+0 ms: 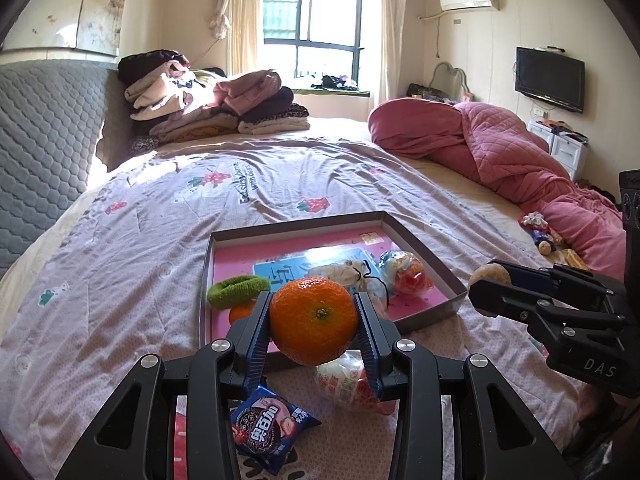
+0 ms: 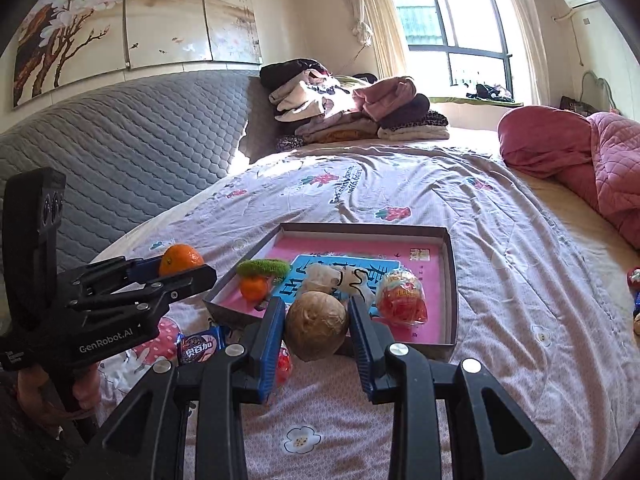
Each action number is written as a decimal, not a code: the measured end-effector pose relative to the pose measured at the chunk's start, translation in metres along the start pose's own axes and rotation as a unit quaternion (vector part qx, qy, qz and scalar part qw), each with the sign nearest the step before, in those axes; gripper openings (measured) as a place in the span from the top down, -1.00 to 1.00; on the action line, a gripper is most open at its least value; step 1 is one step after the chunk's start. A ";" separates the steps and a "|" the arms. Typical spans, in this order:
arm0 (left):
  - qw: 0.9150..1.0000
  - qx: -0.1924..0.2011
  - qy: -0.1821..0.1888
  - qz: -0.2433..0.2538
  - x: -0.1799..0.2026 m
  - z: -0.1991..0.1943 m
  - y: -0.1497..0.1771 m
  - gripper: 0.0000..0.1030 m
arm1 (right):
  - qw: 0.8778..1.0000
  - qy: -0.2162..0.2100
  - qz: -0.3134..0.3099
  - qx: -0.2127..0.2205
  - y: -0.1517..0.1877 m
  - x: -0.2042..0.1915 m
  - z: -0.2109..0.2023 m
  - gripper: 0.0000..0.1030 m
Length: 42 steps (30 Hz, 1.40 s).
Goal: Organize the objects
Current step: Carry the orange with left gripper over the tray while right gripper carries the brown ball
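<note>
**Both claws loaded over the bed, tray just ahead**

Left claw (image 1: 314, 322): closed on a tangerine (image 1: 314, 320), pads pressing its two sides. Fruit round, no long axis to speak of; stem dimple faces the camera. Claw tilted downward, held clear of the bedspread (image 1: 120, 280), at the near edge of the shallow box tray (image 1: 424, 256). Under it on the bed lie a blue cookie packet (image 1: 272, 432) and a clear wrapped snack (image 1: 344, 384).

In the tray, left to right: a green hair tie (image 1: 236, 286) above a second small tangerine (image 1: 240, 314), a pale drawstring pouch (image 1: 340, 274), a wrapped orange sweet (image 1: 408, 276).

Right claw (image 2: 316, 326): closed on a brown round fruit (image 2: 316, 326), gripped by its sides, also tilted downward, at the tray's near edge. The fruit's shape is roundish; which way it points I cannot tell.
</note>
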<state>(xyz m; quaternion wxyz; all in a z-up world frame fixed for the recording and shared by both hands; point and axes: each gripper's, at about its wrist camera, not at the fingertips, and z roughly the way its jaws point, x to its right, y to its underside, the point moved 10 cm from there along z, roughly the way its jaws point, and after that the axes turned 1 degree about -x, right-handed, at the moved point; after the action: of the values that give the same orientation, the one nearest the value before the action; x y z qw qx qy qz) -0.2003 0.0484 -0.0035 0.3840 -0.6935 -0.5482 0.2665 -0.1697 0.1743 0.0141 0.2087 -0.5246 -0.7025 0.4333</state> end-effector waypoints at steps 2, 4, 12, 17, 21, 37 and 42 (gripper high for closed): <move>1.000 0.002 0.000 0.001 0.000 -0.001 -0.002 0.20 | 1.000 0.000 -0.004 0.002 -0.005 -0.001 0.000 0.36; 1.000 0.005 -0.002 0.002 0.000 -0.002 -0.005 0.20 | 1.000 0.000 -0.007 0.007 -0.010 -0.002 -0.001 0.36; 1.000 0.022 -0.007 -0.001 -0.007 -0.006 -0.021 0.20 | 0.999 0.010 -0.022 0.038 -0.041 0.000 -0.009 0.36; 0.999 0.030 -0.012 -0.003 -0.014 -0.007 -0.030 0.20 | 0.998 0.014 -0.029 0.054 -0.058 0.002 -0.012 0.36; 0.999 0.038 -0.017 -0.002 -0.019 -0.007 -0.038 0.20 | 0.997 0.014 -0.039 0.063 -0.068 0.000 -0.011 0.36; 0.998 0.050 -0.044 -0.021 -0.060 0.006 -0.061 0.20 | 0.994 0.015 -0.062 0.083 -0.088 0.000 0.006 0.36; 0.997 0.044 -0.052 -0.024 -0.068 0.015 -0.061 0.20 | 0.994 0.013 -0.066 0.083 -0.089 0.001 0.012 0.36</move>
<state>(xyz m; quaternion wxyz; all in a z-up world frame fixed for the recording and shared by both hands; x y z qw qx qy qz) -0.2637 -0.0075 0.0348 0.3915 -0.6478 -0.5714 0.3171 -0.2284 0.1635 0.0806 0.2885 -0.4636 -0.6943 0.4689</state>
